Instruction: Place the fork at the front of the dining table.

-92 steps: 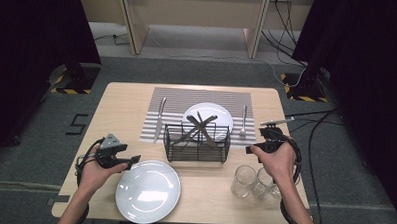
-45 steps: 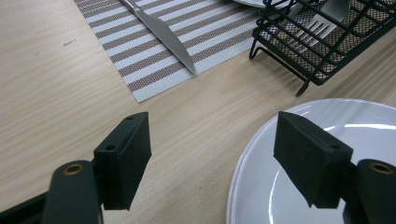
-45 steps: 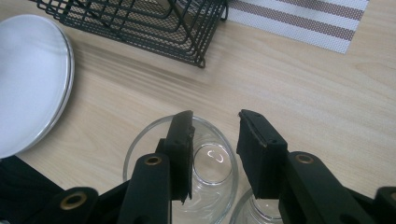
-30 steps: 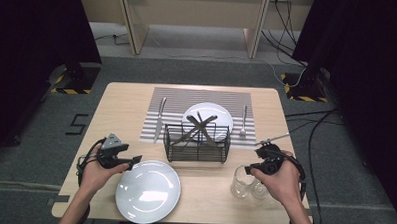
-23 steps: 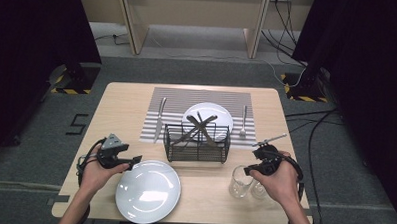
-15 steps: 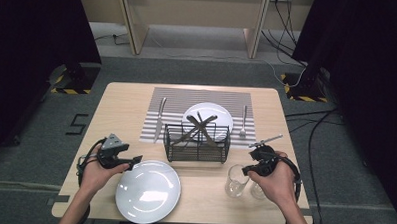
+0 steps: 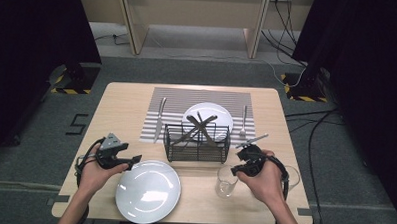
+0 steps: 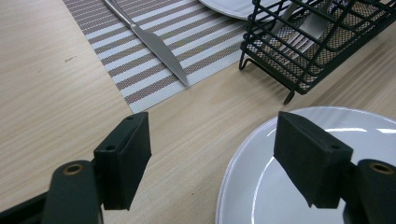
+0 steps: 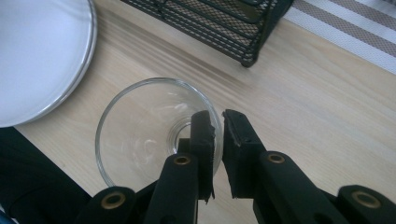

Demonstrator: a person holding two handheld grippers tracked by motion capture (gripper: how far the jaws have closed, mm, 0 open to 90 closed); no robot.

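Now the right tool [image 9: 215, 122] has just closed on the glass [image 7: 226, 181] rim, carrying it toward the wire basket [image 7: 197, 142]; left tool [image 8: 224, 154] gapes idle.

Near side of the glass [image 9: 140, 135] rim hidden behind the right gripper [image 9: 218, 128] in the right gripper view. Second glass [image 7: 292, 176] mostly covered by the right hand [image 7: 264, 177] in the high view. White plate [image 8: 299, 186] cut off by the bottom and right edges. Cutlery inside the wire basket [image 7: 198, 142] too small to tell apart.
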